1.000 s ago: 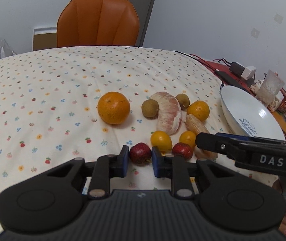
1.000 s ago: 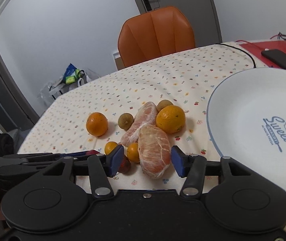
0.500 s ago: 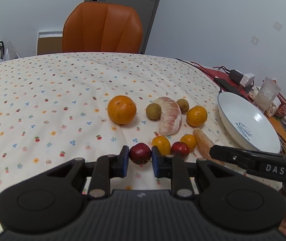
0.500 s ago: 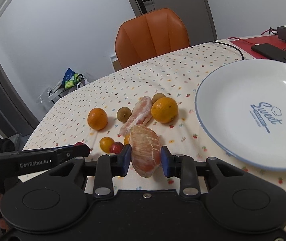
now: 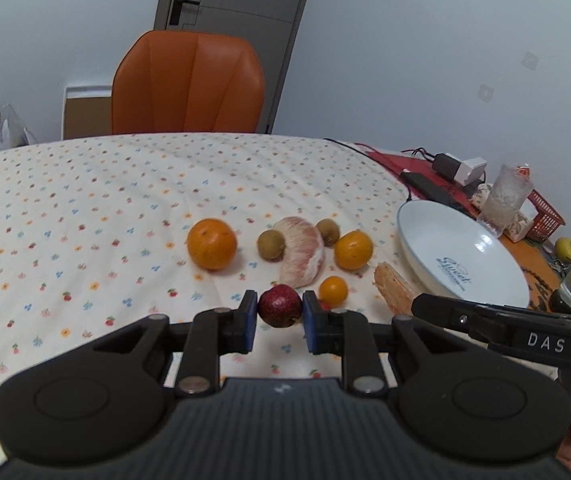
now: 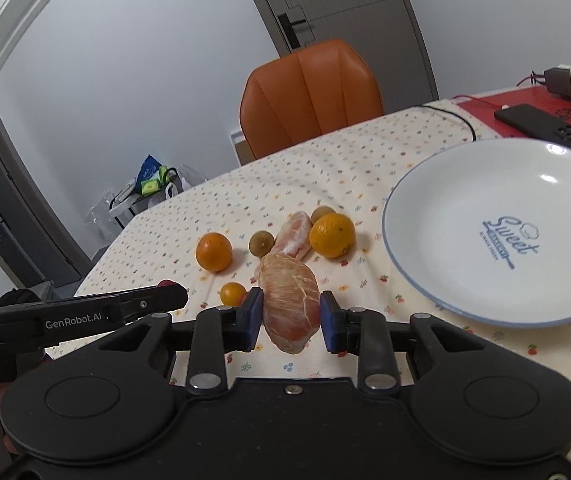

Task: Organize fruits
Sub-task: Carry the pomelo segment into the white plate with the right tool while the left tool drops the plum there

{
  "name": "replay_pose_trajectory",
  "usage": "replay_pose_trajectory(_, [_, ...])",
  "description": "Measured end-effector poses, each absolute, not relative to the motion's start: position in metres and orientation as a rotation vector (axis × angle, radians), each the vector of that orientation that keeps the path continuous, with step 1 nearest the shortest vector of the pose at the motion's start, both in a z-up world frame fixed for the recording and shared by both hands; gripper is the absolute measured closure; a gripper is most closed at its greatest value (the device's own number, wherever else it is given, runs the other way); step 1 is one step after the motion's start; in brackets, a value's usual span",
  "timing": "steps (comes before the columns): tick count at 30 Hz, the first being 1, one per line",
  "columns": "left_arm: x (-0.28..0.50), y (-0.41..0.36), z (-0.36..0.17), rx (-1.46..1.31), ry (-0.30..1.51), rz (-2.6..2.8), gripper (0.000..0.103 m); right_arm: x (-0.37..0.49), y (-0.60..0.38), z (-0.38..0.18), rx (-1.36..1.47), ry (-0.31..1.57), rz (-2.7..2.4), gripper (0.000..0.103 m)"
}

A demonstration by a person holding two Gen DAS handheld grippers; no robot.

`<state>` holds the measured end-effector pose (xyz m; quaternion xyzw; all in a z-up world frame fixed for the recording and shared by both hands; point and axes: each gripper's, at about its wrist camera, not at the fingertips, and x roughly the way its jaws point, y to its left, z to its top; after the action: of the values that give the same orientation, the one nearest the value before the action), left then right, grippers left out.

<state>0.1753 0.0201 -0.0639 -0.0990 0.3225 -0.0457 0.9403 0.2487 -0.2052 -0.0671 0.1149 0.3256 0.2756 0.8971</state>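
You hold a piece of fruit in each of your tongs and nothing is on the plate [image 6: 413,280] yet, so the sorting has, by the look of it, barely begun. Your left tongs [image 5: 279,314] are clenched on a small dark red fruit [image 5: 280,306], clear of the cloth, and your right tongs [image 6: 291,312] grip a peeled pomelo segment [image 6: 290,302] between the blue pads, raised in front of the pile. The white plate sits empty at the right of the fruit cluster, near the segment you carry. Left on the bench [image 5: 85,208] are a large orange [image 5: 212,243], a second orange [image 5: 353,250] near the plate, a small orange fruit [image 5: 333,290], two brownish round fruits [image 5: 271,244] and another peeled pomelo piece [image 5: 301,251]; a further red fruit seems to peek out beside your left tongs, but it is mostly hidden. The bench wears a cream cloth dotted with small flowers, slightly rumpled. At its right end lie a red mat, a phone [image 6: 545,128], a charger with cables, a clear cup [image 5: 505,200] and a small red basket [image 5: 545,216]. An orange chair [image 5: 189,84] stands at the far side before a grey door [image 5: 237,12] and pale walls.
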Motion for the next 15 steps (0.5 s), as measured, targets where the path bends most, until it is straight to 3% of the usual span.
replay_pose_trajectory(15, [0.189, -0.022, -0.047, -0.158, 0.631, -0.175, 0.081, 0.239, -0.243, -0.049, 0.255, 0.607, 0.511, 0.075])
